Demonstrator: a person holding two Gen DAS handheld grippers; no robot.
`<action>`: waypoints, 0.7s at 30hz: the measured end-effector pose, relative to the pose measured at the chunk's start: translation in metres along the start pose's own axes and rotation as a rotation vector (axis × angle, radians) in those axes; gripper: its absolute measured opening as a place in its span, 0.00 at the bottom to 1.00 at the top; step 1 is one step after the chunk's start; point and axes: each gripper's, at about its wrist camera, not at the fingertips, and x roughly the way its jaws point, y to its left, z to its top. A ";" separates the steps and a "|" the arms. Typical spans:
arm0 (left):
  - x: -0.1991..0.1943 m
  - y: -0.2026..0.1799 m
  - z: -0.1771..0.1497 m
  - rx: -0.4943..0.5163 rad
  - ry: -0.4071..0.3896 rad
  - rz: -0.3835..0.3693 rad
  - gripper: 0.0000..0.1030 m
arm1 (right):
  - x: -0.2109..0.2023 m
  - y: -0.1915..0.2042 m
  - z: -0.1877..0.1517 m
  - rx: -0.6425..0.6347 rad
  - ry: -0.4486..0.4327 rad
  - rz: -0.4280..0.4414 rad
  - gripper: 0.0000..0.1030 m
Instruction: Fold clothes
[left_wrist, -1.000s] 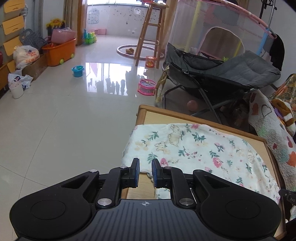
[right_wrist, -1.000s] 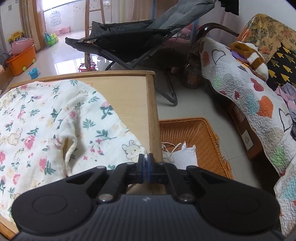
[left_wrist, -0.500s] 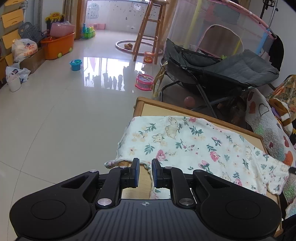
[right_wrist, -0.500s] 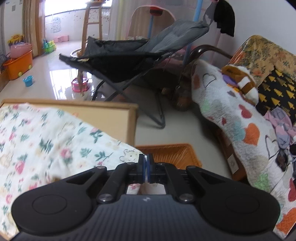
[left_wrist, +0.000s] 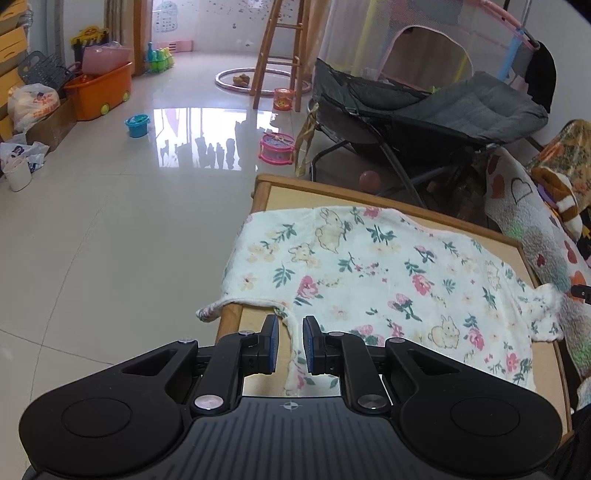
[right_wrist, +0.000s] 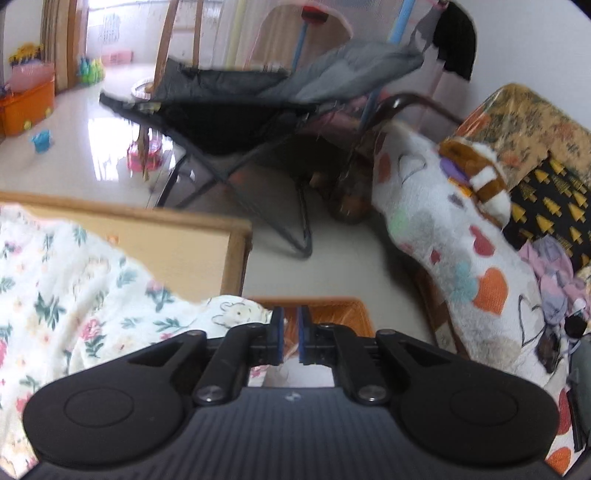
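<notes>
Once clamped, right gripper (right_wrist: 290, 339) gapes — garment (right_wrist: 92, 295) freed.

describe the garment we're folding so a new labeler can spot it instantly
Find the low wooden table in front of the dark grey folding recliner. Spread across its top, with one edge drooping over the side toward the tiled floor, lies the floral garment. It is the only cream cloth printed with pink flowers, green leaves and small rabbits; the nearby heart-patterned blanket is thicker.

Glossy tiled floor (left_wrist: 110, 229), grey recliner (left_wrist: 443, 110).

Wooden table (left_wrist: 376, 199) — floral garment (left_wrist: 369, 273) spread, seemingly overhanging
</notes>
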 end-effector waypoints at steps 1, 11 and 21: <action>0.001 -0.001 -0.002 0.003 0.007 -0.003 0.18 | 0.000 0.001 -0.003 0.002 -0.002 -0.005 0.07; 0.005 -0.018 -0.024 0.032 0.042 -0.028 0.18 | -0.056 0.017 -0.041 0.109 0.026 0.160 0.16; 0.014 -0.055 -0.057 0.172 0.083 -0.030 0.18 | -0.093 0.081 -0.098 0.039 0.126 0.364 0.17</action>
